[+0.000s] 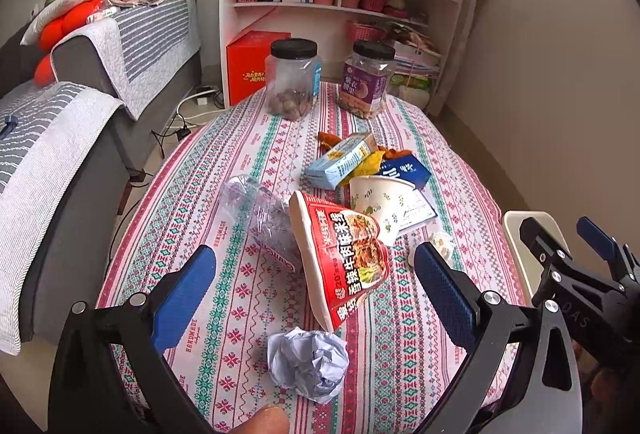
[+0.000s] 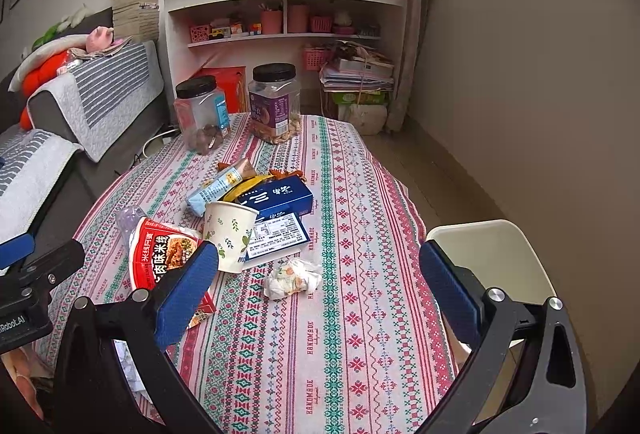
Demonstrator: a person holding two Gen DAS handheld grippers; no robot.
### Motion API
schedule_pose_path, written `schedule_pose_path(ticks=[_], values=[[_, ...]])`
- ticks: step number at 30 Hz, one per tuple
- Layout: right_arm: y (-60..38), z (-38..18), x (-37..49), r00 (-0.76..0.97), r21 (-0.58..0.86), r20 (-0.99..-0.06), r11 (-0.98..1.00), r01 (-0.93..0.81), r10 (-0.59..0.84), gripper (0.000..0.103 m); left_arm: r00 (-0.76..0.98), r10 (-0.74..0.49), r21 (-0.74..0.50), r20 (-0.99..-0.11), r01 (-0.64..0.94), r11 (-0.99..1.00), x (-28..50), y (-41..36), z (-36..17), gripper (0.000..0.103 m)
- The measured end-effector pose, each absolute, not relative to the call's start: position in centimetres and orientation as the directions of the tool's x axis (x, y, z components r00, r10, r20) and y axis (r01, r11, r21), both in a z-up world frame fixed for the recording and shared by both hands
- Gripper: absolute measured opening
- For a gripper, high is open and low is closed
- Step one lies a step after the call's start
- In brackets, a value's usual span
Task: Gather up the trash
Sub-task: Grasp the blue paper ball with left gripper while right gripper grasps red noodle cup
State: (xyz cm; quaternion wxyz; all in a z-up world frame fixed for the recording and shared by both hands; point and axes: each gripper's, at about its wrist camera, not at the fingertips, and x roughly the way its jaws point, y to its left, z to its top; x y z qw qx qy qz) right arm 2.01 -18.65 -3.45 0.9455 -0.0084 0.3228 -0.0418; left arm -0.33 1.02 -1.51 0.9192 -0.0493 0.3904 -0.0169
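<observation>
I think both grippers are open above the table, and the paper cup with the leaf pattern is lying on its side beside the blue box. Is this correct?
Not quite. The paper cup stands upright, mouth up, as the right wrist view shows. The rest holds: it is beside the blue box, and the left gripper and right gripper are open above the table.

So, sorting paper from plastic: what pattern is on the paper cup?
White with small green leaf sprigs, clearest in the right wrist view.

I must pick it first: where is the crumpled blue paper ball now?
In the left wrist view, the crumpled blue paper ball lies on the tablecloth nearest the camera, just below the red noodle bowl.
</observation>
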Motion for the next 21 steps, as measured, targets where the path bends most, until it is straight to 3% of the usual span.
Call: schedule_pose_path(ticks=[7,18,19,21], values=[[-20.2,-4.7,3.3,0.711,-0.022,-0.695,0.992,0.127,-0.106,0.096,0.483,-0.12,-0.101,-0.867,0.065,0.993,-0.8,0.3,-6.1,0.096],[-18.7,-6.6,4.4,0.644,-0.03,-0.761,0.996,0.084,-0.077,0.096,0.241,-0.132,-0.136,-0.961,0.002,0.991,0.8,0.3,-13.1,0.096],[-18.6,-6.8,4.6,0.638,-0.026,-0.767,0.996,0.081,-0.072,0.096,0.233,-0.133,-0.137,-0.963,-0.004,0.991,0.9,0.4,-13.4,0.092],[-18.3,-7.0,4.9,0.623,-0.011,-0.78,0.997,0.073,-0.054,0.096,0.211,-0.137,-0.139,-0.968,0.005,0.99,1.1,0.5,-14.1,0.071]])
